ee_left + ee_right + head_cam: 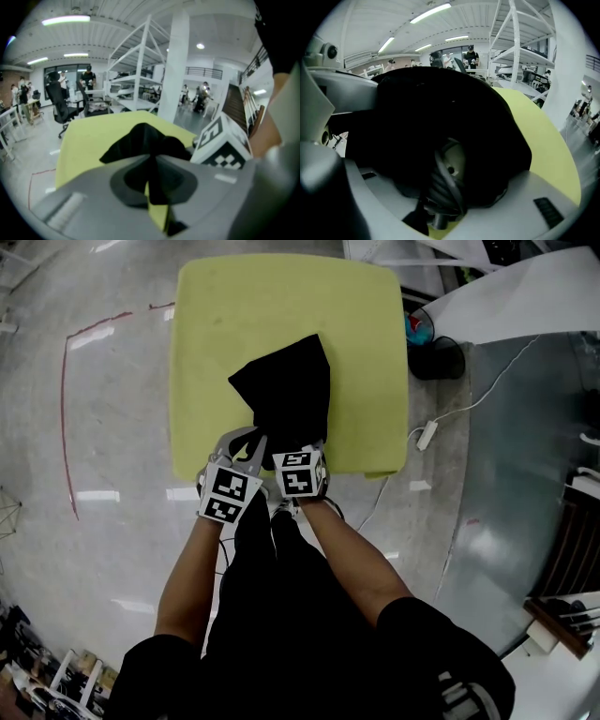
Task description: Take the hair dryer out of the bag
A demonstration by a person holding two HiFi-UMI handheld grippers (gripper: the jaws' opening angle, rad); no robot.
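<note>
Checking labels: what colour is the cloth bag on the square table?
Black; the soft cloth bag on the yellow-green table shows best in the head view.

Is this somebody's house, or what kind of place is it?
Not a house. It looks like a big workshop or lab hall: tall white racks, office chairs with people busy in the back, and a shiny bare floor around the yellow table.

Bag (286,381): black matt cloth. Table (216,324): smooth matt top. Floor (103,427): glossy, reflective.
</note>
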